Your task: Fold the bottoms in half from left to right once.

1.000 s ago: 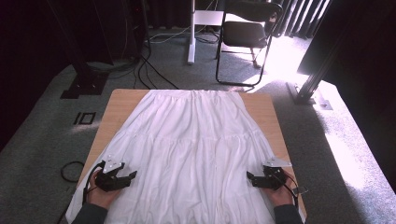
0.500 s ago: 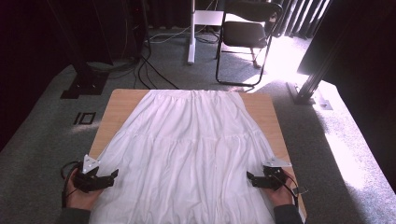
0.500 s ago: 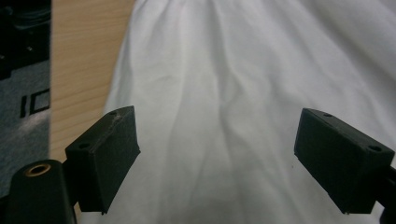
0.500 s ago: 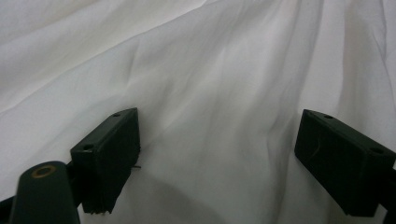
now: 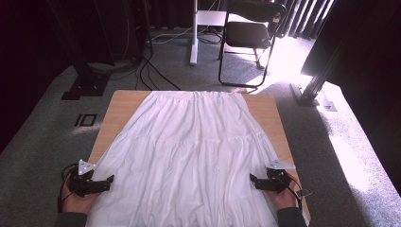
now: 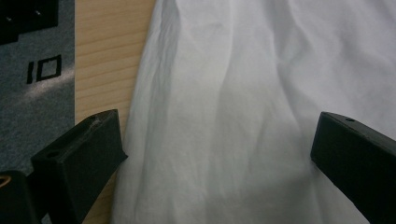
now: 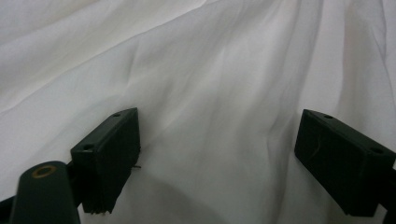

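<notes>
Spanning nearly the whole wooden desk (image 5: pixel 120 106), one white tiered skirt (image 5: pixel 189 156) lies spread flat, waistband at the far edge, hem at the person's side, the desk standing on grey carpet (image 5: pixel 42 127) with a black folding chair (image 5: pixel 248 35) beyond it. Left claw (image 5: pixel 106 180), at the skirt's near left edge, has just been opening and stands wide, cloth lying loose between its jaws with no pad pressing it; right claw (image 5: pixel 252 180), over the near right edge, likewise stands wide above the fabric.
</notes>
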`<state>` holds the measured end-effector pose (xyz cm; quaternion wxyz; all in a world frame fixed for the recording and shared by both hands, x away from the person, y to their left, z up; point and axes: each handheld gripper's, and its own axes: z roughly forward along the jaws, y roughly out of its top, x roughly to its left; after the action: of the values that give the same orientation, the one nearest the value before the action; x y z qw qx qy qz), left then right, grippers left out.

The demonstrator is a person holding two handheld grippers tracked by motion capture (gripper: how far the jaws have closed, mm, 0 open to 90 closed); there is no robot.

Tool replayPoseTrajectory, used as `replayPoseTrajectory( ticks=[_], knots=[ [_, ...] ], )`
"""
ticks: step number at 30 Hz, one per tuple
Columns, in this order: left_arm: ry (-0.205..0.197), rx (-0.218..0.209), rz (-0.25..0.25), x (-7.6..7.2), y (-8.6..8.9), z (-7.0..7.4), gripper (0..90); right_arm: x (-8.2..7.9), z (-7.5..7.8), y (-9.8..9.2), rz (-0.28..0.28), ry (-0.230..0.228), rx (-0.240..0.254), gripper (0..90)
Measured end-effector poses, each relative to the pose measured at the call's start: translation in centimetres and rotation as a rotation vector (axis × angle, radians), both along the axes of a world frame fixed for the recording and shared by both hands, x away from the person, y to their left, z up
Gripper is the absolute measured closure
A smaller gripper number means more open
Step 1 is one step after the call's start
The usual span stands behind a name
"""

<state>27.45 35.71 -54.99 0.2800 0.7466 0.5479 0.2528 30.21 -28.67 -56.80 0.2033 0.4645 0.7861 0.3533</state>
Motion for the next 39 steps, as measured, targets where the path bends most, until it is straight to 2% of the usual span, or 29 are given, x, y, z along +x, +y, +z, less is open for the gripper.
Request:
replayPoseTrajectory(
  ticks=[2,5,8,10,11,13,20,24,25,29,32,33,34,35,36,37,38,39],
  knots=[
    [0.02,-0.001,-0.014,0.2,0.0,-0.4,3.0,0.0,0.0,0.0,0.0,0.0,0.0,13.7],
    [0.022,-0.042,-0.023,0.4,0.3,-0.7,2.7,0.0,0.0,0.0,0.0,0.0,0.0,13.7],
    [0.024,-0.038,-0.033,0.5,0.4,-0.6,2.7,0.0,0.0,0.0,0.0,0.0,0.0,13.7],
    [0.02,-0.039,-0.024,0.5,0.5,-0.7,2.2,0.0,0.0,0.0,0.0,0.0,0.0,13.7],
    [0.0,-0.018,-0.004,0.5,0.6,-0.7,1.6,0.0,0.0,0.0,0.0,0.0,0.0,13.8],
    [-0.007,-0.01,0.008,0.5,0.7,-0.7,0.5,0.0,0.0,0.0,0.0,0.0,0.0,13.7],
    [0.017,-0.045,0.01,0.8,1.1,-0.8,0.7,0.0,0.0,0.0,0.0,0.0,0.0,13.8],
    [0.008,-0.048,-0.007,0.5,1.0,-0.6,6.3,0.0,0.0,0.0,-0.001,0.0,0.0,13.8],
    [0.003,-0.049,-0.016,0.4,1.0,-0.5,10.1,0.0,0.0,0.0,-0.001,0.0,0.0,13.8],
    [-0.005,-0.06,-0.042,0.0,1.3,0.0,48.4,0.0,0.0,0.0,-0.001,0.0,0.0,13.8],
    [0.001,-0.06,-0.057,0.0,1.4,0.2,70.8,0.0,0.0,0.0,-0.001,0.0,0.001,13.8],
    [0.002,-0.041,-0.067,0.0,1.2,0.3,76.3,0.0,0.0,0.0,-0.001,0.0,0.001,13.8],
    [0.002,-0.041,-0.067,0.0,1.2,0.3,80.8,0.0,0.0,0.0,-0.001,0.0,0.001,13.8],
    [0.006,0.017,-0.068,0.0,0.8,0.5,84.0,0.0,0.0,0.0,-0.001,0.0,0.0,13.8],
    [0.006,0.017,-0.068,0.0,0.8,0.5,85.7,0.0,0.0,0.0,0.0,0.0,0.0,13.8],
    [0.01,0.064,-0.054,0.0,0.6,0.6,86.4,0.0,0.0,0.0,-0.001,0.0,0.0,13.8],
    [0.01,0.064,-0.054,0.0,0.6,0.6,86.7,0.0,0.0,0.0,0.0,0.0,0.0,13.8],
    [0.01,0.088,-0.043,0.0,0.7,0.7,86.9,0.0,0.0,0.0,-0.001,0.0,0.0,13.9]
  ],
)
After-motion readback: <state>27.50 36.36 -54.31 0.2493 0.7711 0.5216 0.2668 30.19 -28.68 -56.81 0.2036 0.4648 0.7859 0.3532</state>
